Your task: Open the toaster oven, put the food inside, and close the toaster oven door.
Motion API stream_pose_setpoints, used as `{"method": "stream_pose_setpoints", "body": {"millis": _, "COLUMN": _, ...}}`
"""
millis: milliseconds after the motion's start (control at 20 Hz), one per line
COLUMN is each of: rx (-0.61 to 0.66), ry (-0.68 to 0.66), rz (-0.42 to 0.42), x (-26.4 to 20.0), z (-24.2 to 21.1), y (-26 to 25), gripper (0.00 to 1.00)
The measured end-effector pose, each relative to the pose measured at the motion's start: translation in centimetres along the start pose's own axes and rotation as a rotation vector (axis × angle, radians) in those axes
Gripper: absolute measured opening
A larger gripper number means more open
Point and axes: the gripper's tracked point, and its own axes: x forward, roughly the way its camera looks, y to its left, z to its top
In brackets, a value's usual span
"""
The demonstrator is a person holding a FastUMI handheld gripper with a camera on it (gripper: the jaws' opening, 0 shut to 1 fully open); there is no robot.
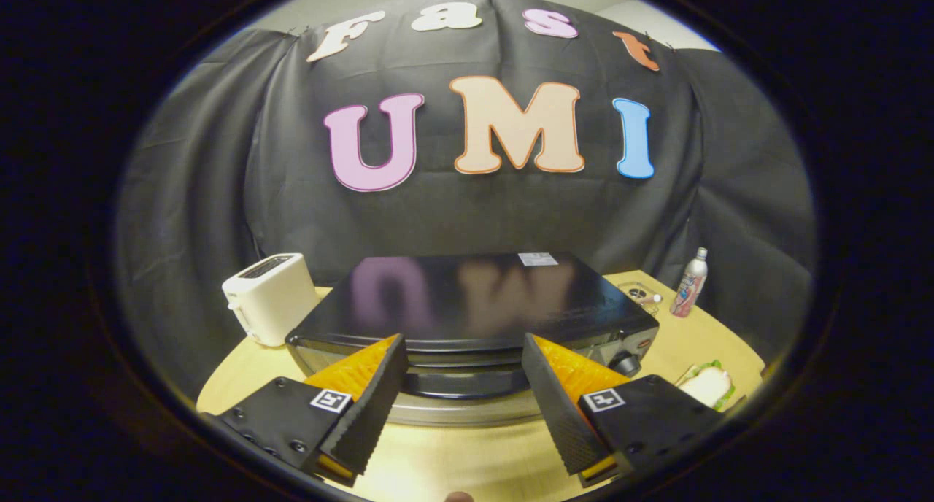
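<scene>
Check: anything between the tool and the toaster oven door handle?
Nothing visible. The open tool sits just short of the toaster oven, its door handle showing between the fingers over bare table.

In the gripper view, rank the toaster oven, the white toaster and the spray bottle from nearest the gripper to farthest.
The gripper is open.
1. Toaster oven: just ahead, its front edge between the fingertips.
2. White toaster: beyond the left finger, beside the oven.
3. Spray bottle: farthest, past the oven's right rear corner, near the black cloth.
</scene>
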Motion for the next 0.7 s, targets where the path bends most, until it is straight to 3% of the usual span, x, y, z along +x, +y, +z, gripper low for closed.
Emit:
{"method": "stream_pose_setpoints", "body": {"millis": 350, "rx": 0.04, "ry": 0.057, "rz": -0.026, "x": -4.2, "z": -2.9, "y": -1.0, "gripper": 0.98}}
{"method": "stream_pose_setpoints", "body": {"millis": 700, "rx": -0.039, "ry": 0.161, "rz": -0.057, "x": -8.7, "z": -8.6, "y": -1.5, "gripper": 0.98}}
